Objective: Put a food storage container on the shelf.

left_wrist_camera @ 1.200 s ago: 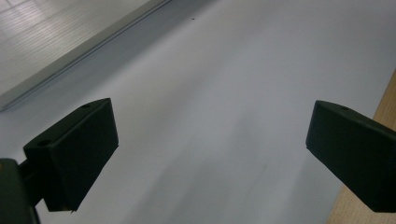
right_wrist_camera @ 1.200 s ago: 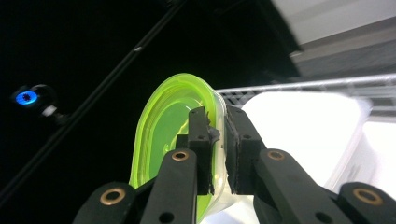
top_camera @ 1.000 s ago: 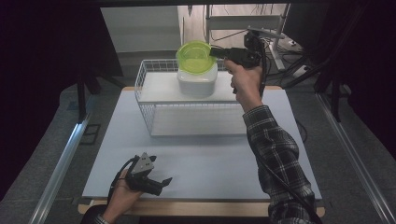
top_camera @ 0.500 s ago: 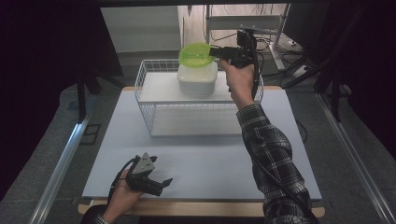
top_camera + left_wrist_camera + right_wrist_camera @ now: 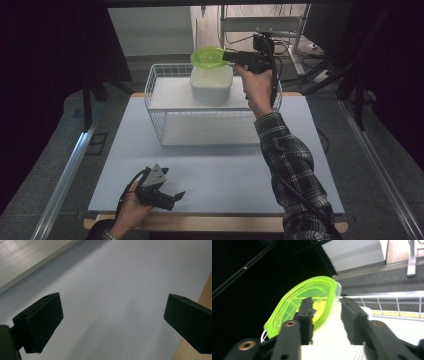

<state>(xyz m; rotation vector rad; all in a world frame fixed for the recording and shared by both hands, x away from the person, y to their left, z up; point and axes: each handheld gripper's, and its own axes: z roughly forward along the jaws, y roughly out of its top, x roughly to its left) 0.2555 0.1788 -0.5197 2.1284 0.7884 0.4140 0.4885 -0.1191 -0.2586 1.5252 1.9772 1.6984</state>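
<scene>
A translucent green lid (image 5: 207,57) lies tilted on top of a white tub (image 5: 211,84), which stands on the upper shelf of a white wire basket (image 5: 159,102). My right gripper (image 5: 229,57) reaches level to the lid's right edge. In the right gripper view the lid's rim (image 5: 322,297) lies between the jaws of my right gripper (image 5: 327,315). Those jaws have just been opening and now stand open, with a gap at the pads. My left gripper (image 5: 170,197) rests on the table near its front left corner. It stands open over bare white tabletop (image 5: 112,317).
The white table top (image 5: 225,170) spreads in front of the basket, with a wooden edge (image 5: 215,223) along the near side. Metal rails (image 5: 65,175) run along both sides of the table. Shelving and cables (image 5: 295,35) stand behind it.
The right hand and the green lid have shifted slightly up and back over the tub. The left hand has stayed still.
</scene>
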